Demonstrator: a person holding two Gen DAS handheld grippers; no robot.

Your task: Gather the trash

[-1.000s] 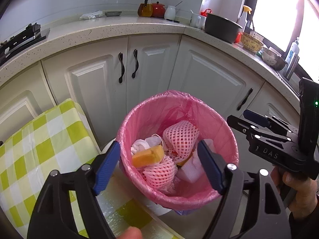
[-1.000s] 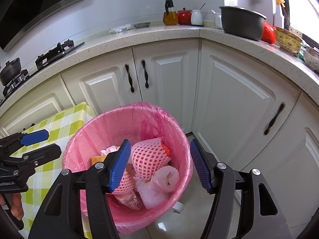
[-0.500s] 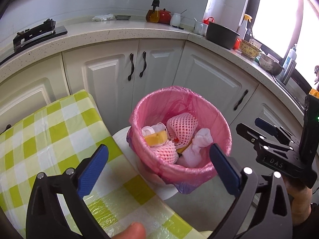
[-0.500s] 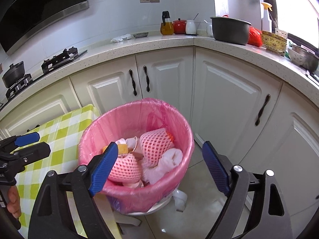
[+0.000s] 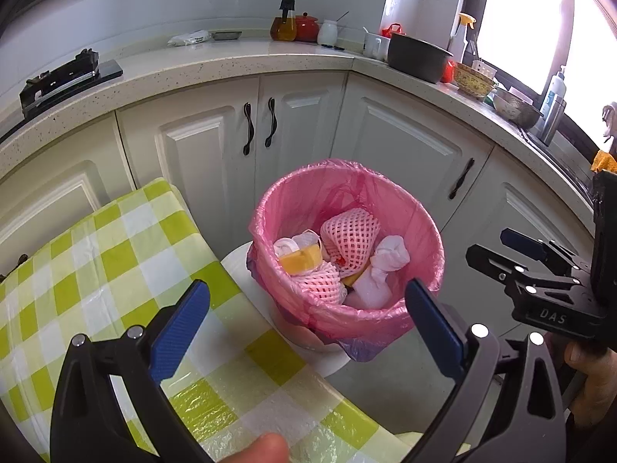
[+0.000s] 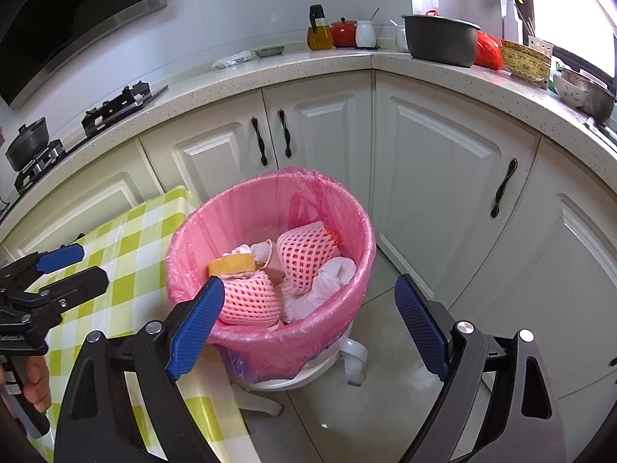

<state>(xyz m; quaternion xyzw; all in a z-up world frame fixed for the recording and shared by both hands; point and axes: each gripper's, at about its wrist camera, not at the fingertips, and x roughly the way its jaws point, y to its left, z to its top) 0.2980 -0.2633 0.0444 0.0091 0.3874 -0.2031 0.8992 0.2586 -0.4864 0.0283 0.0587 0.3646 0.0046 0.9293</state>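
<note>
A bin with a pink liner [image 5: 420,216] [image 6: 216,208] stands on a white stool beside the table. It holds pink foam fruit nets [image 5: 349,231] [image 6: 304,250], a yellow sponge [image 5: 299,260] [image 6: 231,264] and white crumpled tissues [image 5: 389,256] [image 6: 335,272]. My left gripper [image 5: 308,328] is open and empty, held back above the table edge, short of the bin. My right gripper [image 6: 308,328] is open and empty, above the floor in front of the bin. Each gripper shows in the other's view: the right one [image 5: 516,250], the left one [image 6: 69,266].
A table with a green and white checked cloth [image 5: 96,270] [image 6: 127,258] lies left of the bin. White cabinets [image 5: 300,135] stand behind under a speckled counter [image 6: 308,65] with a stove, a pot, bottles and bowls. Grey floor [image 6: 366,405] lies right of the stool.
Both grippers have pulled back and up from over the bin, and their jaws have spread wider. The bin now looks smaller and farther off.
</note>
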